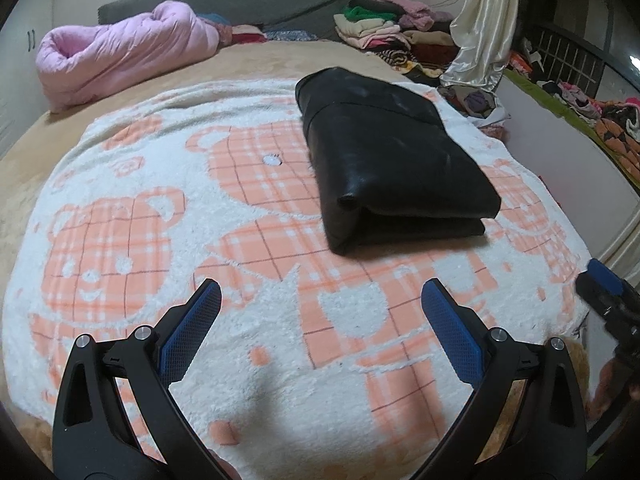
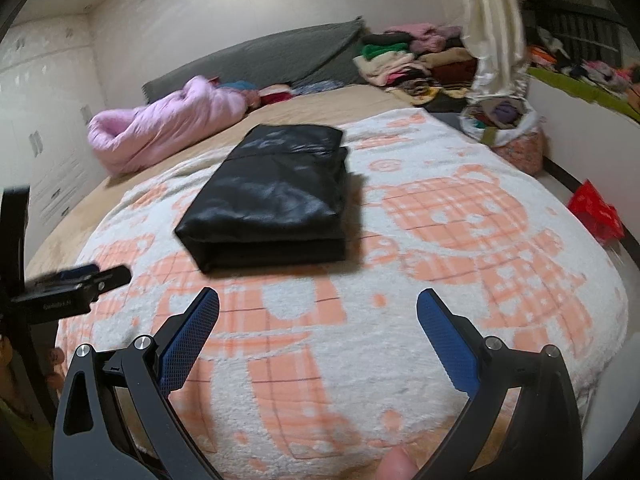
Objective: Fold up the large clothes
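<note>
A shiny black garment (image 1: pixel 384 152) (image 2: pixel 272 200) lies folded into a thick rectangle on the white and orange bear-print blanket (image 1: pixel 160 208) (image 2: pixel 460 240). My left gripper (image 1: pixel 320 292) hovers open over the blanket, short of the garment's near edge, with nothing between its fingers. My right gripper (image 2: pixel 318 300) is open too, held just before the garment's folded front edge. Each gripper shows at the edge of the other's view: the right one (image 1: pixel 608 292) at the far right, the left one (image 2: pixel 76 280) at the far left.
A rolled pink quilt (image 1: pixel 120 52) (image 2: pixel 160 132) lies at the back left by the grey headboard (image 1: pixel 240 0). Stacks of folded clothes (image 1: pixel 384 28) (image 2: pixel 404 60) sit at the back right near a pale curtain (image 1: pixel 480 32). A red bag (image 2: pixel 596 212) lies beyond the bed's right edge.
</note>
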`<move>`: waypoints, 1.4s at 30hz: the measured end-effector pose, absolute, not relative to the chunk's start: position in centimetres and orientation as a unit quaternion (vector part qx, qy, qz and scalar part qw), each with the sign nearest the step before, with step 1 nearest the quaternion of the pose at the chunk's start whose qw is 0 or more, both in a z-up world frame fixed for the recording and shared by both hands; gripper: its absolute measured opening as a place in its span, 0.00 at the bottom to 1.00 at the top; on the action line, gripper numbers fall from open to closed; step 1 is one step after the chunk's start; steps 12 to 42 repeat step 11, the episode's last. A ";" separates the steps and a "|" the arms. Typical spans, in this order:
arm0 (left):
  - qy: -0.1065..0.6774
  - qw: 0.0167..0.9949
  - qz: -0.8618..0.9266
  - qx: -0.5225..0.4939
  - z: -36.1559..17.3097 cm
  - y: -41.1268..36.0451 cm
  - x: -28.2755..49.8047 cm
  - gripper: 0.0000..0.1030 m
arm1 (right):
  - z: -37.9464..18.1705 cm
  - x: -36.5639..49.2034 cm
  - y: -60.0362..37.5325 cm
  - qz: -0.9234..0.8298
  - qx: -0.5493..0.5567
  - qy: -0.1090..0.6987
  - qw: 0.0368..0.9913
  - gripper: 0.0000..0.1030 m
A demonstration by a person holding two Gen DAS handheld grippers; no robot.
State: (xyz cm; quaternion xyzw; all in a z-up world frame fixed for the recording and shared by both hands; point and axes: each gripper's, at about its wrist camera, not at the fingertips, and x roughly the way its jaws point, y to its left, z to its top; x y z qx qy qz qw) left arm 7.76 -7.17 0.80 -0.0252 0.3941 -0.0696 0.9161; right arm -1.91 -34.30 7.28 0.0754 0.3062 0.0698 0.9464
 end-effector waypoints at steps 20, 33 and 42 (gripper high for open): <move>0.426 0.900 0.060 -0.074 0.7 9.1 15.2 0.91 | 3.0 -7.1 -57.6 -0.292 0.144 0.318 0.890 0.96; 0.426 0.900 0.060 -0.074 0.7 9.1 15.2 0.91 | 3.0 -7.1 -57.6 -0.292 0.144 0.318 0.890 0.96; 0.426 0.900 0.060 -0.074 0.7 9.1 15.2 0.91 | 3.0 -7.1 -57.6 -0.292 0.144 0.318 0.890 0.96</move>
